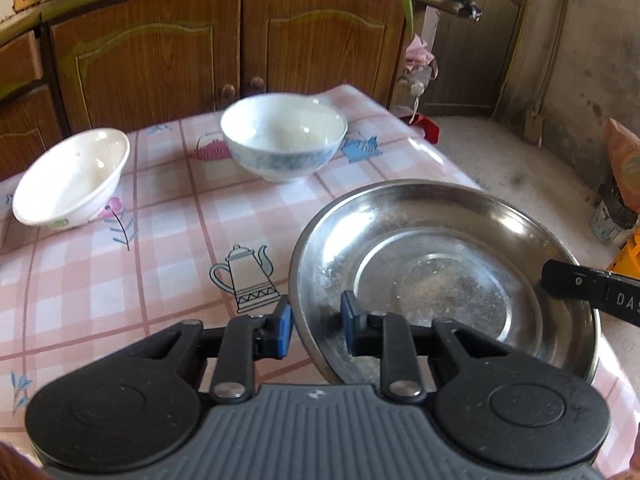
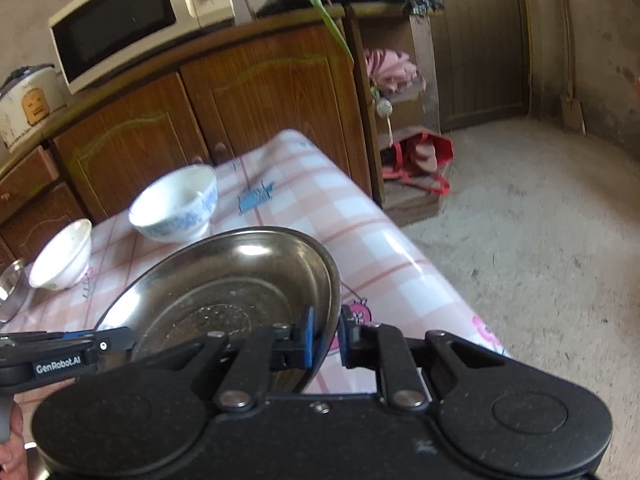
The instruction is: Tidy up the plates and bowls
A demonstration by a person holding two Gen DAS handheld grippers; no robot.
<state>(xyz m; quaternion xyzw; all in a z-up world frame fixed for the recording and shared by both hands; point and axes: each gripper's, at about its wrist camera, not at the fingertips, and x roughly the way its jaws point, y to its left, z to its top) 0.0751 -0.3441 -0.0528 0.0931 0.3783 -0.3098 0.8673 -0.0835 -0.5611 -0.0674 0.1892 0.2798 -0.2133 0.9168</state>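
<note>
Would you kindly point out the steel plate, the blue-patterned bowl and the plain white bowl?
steel plate (image 1: pixel 420 216), left wrist view, on its far inner wall.
blue-patterned bowl (image 1: pixel 280 160), left wrist view, on its outer side.
plain white bowl (image 2: pixel 60 256), right wrist view, on its inner wall.

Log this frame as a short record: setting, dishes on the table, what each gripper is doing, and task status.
setting: table with pink checked cloth, wooden cabinets behind
dishes: steel plate, blue-patterned bowl, white bowl
left gripper: shut on the steel plate's near rim
right gripper: shut on the plate's opposite rim
plate: held by both grippers, tilted in the right wrist view
bowls: apart, upright, untouched
task status: nothing stacked yet
</note>
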